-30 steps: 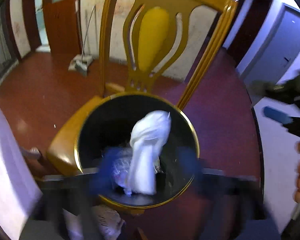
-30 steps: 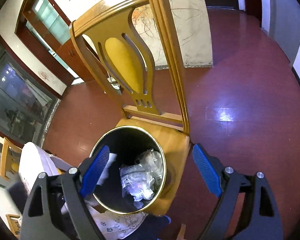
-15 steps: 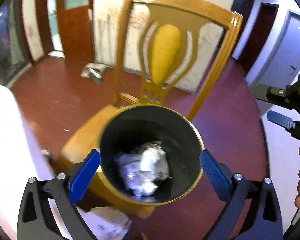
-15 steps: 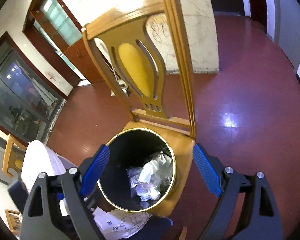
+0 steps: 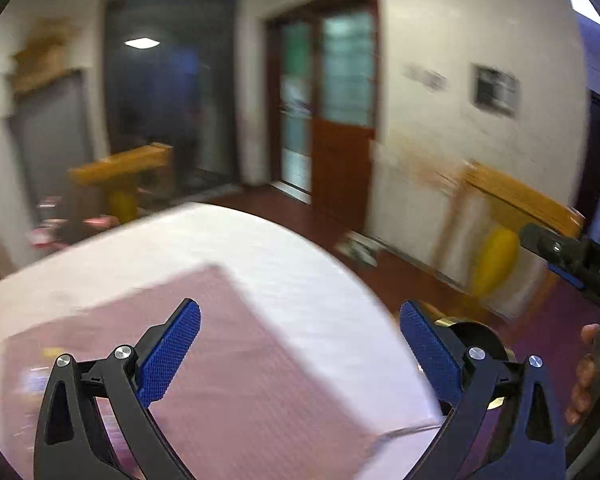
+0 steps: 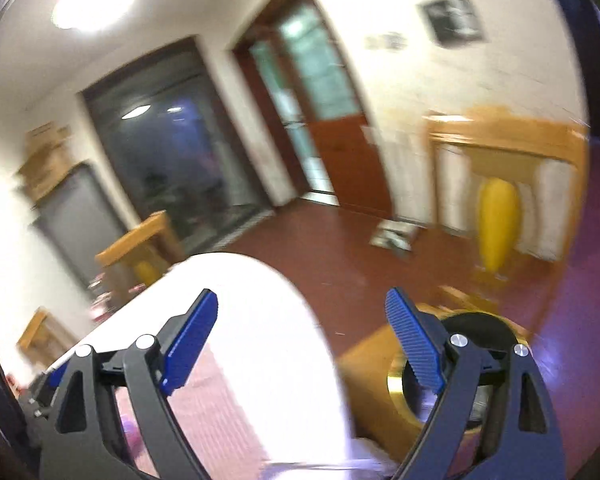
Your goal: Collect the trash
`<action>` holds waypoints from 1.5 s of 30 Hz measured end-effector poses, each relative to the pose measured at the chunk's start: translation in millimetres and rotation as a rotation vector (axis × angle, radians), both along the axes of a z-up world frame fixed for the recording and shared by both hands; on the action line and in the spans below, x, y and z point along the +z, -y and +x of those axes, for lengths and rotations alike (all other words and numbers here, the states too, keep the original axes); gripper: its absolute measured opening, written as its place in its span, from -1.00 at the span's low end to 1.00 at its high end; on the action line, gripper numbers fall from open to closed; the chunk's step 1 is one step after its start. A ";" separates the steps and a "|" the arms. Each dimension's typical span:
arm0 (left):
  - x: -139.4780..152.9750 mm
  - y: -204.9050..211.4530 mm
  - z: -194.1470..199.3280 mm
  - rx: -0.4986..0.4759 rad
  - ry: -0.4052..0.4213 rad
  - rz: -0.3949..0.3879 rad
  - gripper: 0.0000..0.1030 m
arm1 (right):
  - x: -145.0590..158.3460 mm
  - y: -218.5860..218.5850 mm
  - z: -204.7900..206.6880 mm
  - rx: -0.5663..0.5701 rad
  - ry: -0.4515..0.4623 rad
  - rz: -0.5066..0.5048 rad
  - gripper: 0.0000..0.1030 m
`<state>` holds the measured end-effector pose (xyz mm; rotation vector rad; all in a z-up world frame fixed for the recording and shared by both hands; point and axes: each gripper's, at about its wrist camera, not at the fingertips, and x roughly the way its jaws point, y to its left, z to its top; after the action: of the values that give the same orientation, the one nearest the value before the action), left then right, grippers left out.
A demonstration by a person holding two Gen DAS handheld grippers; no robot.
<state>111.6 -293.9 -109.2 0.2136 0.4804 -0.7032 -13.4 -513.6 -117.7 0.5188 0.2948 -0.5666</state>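
Both views are blurred by motion. My left gripper (image 5: 300, 354) is open and empty, raised over a white round table with a pink cloth (image 5: 236, 376). Behind its right finger shows the black trash bin with a gold rim (image 5: 474, 338). My right gripper (image 6: 302, 338) is open too, nothing between its blue pads, above the same table (image 6: 260, 320). The bin (image 6: 476, 330) sits on a yellow wooden chair seat (image 6: 368, 364) at the lower right, partly hidden by the right finger. No loose trash can be made out on the table.
The chair's back (image 6: 500, 184) rises at the right. A second yellow chair (image 5: 124, 176) stands beyond the table. Red floor, a dustpan-like object (image 6: 394, 236) by the wall, a wooden door (image 5: 332, 120). A person's hand holds the other gripper (image 5: 584, 272) at the right edge.
Both grippers have swung up and to the left, away from the bin toward the table. The bin moved from the centre of both views to the lower right. A white wad that hung over the bin lies inside it.
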 end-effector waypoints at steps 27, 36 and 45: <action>71.0 -292.3 -45.4 0.661 0.164 -0.109 0.89 | 89.9 -222.2 69.9 0.503 0.095 -0.251 0.78; 66.3 -308.7 -40.9 0.681 0.153 -0.112 0.89 | 84.3 -234.9 81.8 0.541 0.060 -0.251 0.78; 59.1 -327.1 -30.7 0.713 0.125 -0.114 0.89 | 78.1 -244.0 90.7 0.575 0.026 -0.245 0.78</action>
<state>80.9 33.2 -50.1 -0.0287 0.3602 -0.0179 77.3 -269.6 -39.6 0.1862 0.3280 -0.0336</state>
